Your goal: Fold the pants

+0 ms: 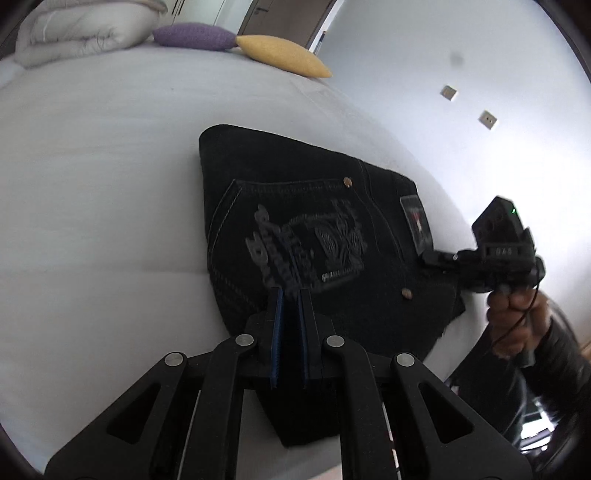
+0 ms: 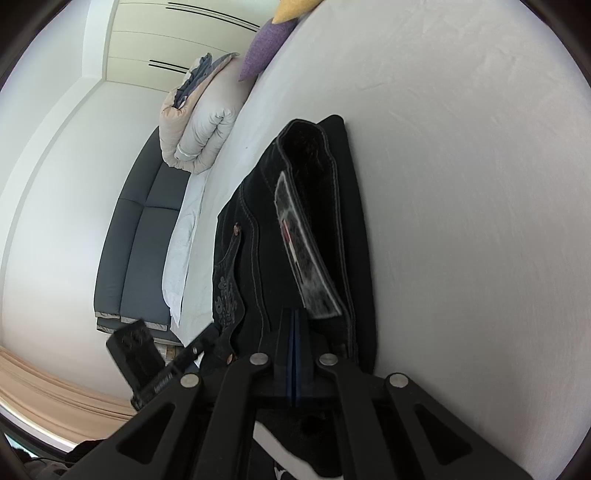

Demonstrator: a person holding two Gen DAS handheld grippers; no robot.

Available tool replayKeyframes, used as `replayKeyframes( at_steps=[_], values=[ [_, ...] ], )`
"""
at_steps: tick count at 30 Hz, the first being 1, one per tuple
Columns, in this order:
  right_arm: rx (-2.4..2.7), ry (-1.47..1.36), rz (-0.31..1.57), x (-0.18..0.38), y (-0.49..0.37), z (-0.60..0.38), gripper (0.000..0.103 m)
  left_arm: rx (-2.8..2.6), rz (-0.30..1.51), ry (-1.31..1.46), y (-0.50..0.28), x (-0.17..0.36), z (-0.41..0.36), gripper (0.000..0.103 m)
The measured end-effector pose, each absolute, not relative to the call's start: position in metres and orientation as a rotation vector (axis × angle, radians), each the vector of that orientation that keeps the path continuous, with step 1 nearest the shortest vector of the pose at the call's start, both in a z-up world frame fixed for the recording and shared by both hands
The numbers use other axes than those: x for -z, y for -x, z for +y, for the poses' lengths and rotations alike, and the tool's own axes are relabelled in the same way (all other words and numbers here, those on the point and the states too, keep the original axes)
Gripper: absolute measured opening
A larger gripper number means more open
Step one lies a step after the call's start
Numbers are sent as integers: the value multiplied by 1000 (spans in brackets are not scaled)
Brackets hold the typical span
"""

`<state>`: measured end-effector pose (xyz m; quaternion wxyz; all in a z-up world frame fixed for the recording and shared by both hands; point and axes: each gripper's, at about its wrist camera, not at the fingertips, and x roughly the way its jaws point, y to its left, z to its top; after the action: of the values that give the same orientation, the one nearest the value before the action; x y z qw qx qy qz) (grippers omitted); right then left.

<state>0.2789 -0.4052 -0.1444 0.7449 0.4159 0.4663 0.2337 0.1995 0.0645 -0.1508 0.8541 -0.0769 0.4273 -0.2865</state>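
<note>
The black jeans (image 1: 314, 236) are seen lying as a compact folded bundle on the pale bed sheet (image 1: 110, 184), close to the near edge of the mattress, with the back pocket and its embroidery turned up and the waistband patch toward the right side. The left gripper (image 1: 291, 295) is held low over the near edge of the bundle with its blue pads nearly pressed together; dark cloth appears to be caught between them, though this cannot be confirmed because black denim sits behind black fingers. The right gripper (image 2: 295, 317) is brought to the waistband end, its jaws pressed fully together, and whether a thin fold is pinched there cannot be told from either view. Trouble is most likely to come from a one-sided pull: if only one gripper truly holds cloth, the upper layer could be dragged askew and the fold opened. The bundle could also be slid toward the mattress edge, beyond which the floor is seen, by any tug toward the person's hand (image 1: 517, 310). Ample bare sheet is left beyond the jeans, up to the purple cushion (image 1: 194, 35), the yellow cushion (image 1: 284, 55) and the rolled duvet (image 1: 81, 31), so movement away from the edge is unobstructed.
</note>
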Motion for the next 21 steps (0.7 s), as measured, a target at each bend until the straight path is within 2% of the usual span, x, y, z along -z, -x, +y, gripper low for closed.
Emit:
replayKeyframes(
  at_steps=[8,17,21],
  values=[
    [-538,-822,972,117,-244,-397,0,510,851,-31,-161,160,35,7],
    [-497,-659,930,129,-213,-393,0,502,841,-13,-164,170,34,7],
    [-501,-678,914,130,-209,-398,0,498,837,13,-163,166,39,7]
  ],
)
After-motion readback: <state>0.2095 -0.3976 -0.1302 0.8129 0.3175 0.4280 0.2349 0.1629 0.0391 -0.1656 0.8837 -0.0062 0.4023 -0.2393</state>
